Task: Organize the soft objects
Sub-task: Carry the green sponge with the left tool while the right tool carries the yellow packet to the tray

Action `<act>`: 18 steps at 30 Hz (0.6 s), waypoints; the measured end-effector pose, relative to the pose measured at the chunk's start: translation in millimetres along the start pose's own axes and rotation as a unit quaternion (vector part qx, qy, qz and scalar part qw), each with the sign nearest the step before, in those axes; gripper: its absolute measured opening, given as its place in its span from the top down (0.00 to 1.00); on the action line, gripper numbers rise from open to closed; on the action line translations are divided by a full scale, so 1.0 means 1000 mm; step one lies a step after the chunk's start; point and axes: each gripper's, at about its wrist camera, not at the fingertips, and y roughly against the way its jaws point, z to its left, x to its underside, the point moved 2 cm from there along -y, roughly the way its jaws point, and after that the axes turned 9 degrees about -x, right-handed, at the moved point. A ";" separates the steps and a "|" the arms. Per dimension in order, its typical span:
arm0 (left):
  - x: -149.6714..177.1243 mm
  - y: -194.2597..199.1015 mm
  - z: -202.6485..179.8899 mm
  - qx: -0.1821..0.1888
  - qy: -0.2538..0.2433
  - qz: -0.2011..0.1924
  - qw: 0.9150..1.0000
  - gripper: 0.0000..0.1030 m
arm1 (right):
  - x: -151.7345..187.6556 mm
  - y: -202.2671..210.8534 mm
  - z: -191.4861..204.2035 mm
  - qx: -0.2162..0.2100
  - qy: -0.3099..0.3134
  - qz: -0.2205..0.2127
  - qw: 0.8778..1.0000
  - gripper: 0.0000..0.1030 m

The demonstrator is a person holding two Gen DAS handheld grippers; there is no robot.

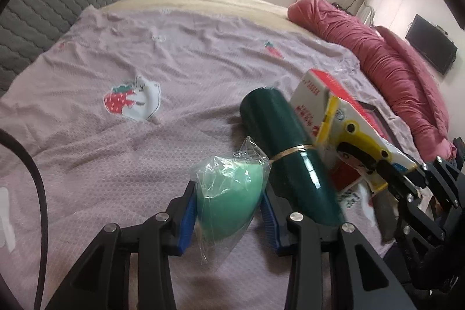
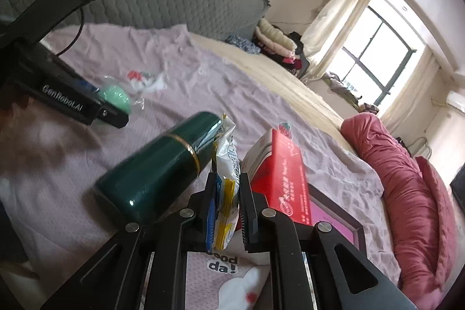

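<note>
My left gripper is shut on a mint-green sponge in clear plastic wrap, held just above the pink bedspread; it also shows in the right wrist view. My right gripper is shut on a white and yellow snack packet, seen edge-on between the pads; in the left wrist view the packet shows a cartoon face, with the right gripper behind it.
A dark green bottle with a gold band lies on the bed between the grippers. A red and white box and a dark-framed pink board lie to the right. A rolled red quilt lines the right side.
</note>
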 end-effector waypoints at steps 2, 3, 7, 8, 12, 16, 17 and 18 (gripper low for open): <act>0.000 0.009 -0.005 -0.002 -0.006 -0.003 1.000 0.60 | -0.002 0.006 -0.001 0.001 -0.003 -0.007 1.000 0.87; 0.000 0.013 -0.008 -0.003 -0.010 -0.005 1.000 0.60 | -0.003 0.009 -0.002 0.001 -0.005 -0.011 1.000 0.87; 0.002 0.029 -0.021 -0.009 -0.018 -0.014 1.000 0.60 | -0.004 0.024 -0.004 0.004 -0.012 -0.026 1.000 0.87; 0.002 0.032 -0.023 -0.010 -0.018 -0.016 1.000 0.60 | -0.005 0.028 -0.004 0.005 -0.013 -0.031 0.999 0.87; -0.001 0.046 -0.037 -0.006 -0.023 -0.027 0.999 0.60 | -0.006 0.045 -0.009 0.013 -0.018 -0.048 0.999 0.87; -0.005 0.060 -0.060 0.000 -0.036 -0.037 0.999 0.60 | -0.004 0.063 -0.017 0.026 -0.032 -0.064 0.997 0.87; -0.005 0.063 -0.066 0.002 -0.039 -0.040 0.998 0.60 | -0.003 0.068 -0.020 0.031 -0.037 -0.067 0.997 0.87; -0.006 0.066 -0.074 0.005 -0.044 -0.042 0.998 0.60 | -0.001 0.073 -0.023 0.035 -0.043 -0.070 0.996 0.87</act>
